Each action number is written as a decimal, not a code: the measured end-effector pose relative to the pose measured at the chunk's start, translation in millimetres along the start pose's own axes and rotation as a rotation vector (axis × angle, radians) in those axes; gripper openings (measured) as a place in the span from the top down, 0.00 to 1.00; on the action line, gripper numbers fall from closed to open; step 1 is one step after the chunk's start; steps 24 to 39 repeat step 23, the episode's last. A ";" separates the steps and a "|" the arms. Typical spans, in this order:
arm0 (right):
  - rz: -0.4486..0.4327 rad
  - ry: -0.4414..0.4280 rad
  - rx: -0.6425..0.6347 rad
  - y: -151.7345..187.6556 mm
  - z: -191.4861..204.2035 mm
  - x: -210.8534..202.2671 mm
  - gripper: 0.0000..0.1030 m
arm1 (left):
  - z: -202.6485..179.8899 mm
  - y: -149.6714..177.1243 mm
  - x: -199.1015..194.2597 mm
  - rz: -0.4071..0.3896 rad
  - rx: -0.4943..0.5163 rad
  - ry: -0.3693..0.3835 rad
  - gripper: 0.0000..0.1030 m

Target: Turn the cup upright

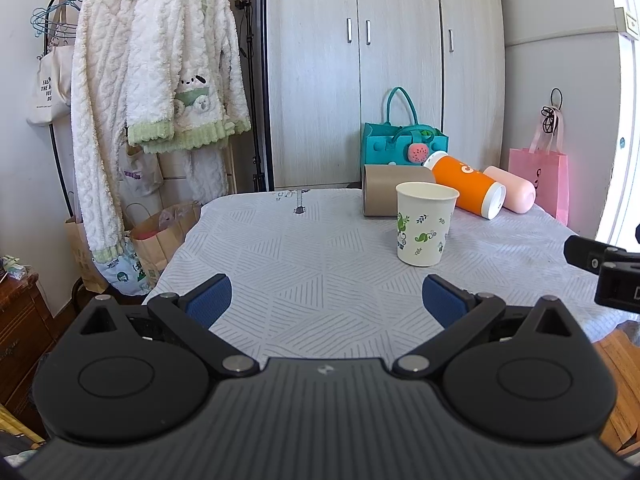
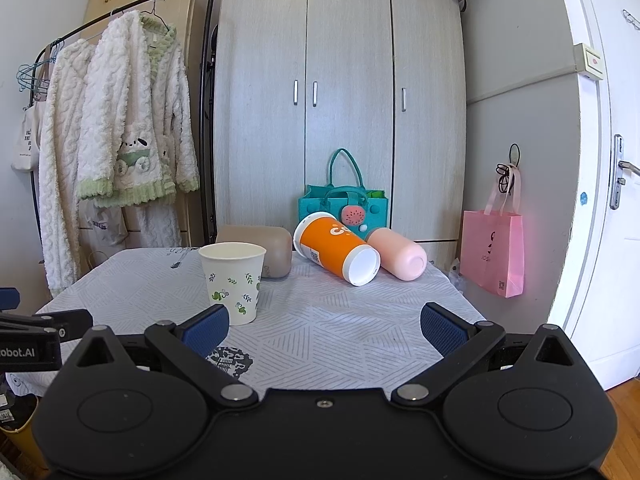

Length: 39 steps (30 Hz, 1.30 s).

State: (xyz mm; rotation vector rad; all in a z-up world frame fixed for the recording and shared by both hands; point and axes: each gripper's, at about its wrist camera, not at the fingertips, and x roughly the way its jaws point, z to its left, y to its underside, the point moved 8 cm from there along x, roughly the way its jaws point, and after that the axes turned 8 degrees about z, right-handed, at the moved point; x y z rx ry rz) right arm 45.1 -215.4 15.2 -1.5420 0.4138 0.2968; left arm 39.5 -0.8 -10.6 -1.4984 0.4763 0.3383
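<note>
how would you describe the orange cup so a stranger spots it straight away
Find the table with the grey patterned cloth before the wardrobe. At its far edge three cups lie on their sides; the orange cup with white rims is the middle one, between the brown cup and the pink cup. The white leaf-print paper cup stands upright.

Daylight floods in from my right, blowing out the door (image 1: pixel 624 120) edge in the left view; the table (image 2: pixel 340 320) is evenly bright with faint shadows; both pictures are sharp; fisheye bends the wardrobe (image 2: pixel 344 80) edges.
</note>
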 end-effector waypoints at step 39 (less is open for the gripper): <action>0.001 0.005 0.000 1.0 0.8 0.8 0.00 | 11.4 -2.1 1.5 0.016 -0.019 -0.049 0.00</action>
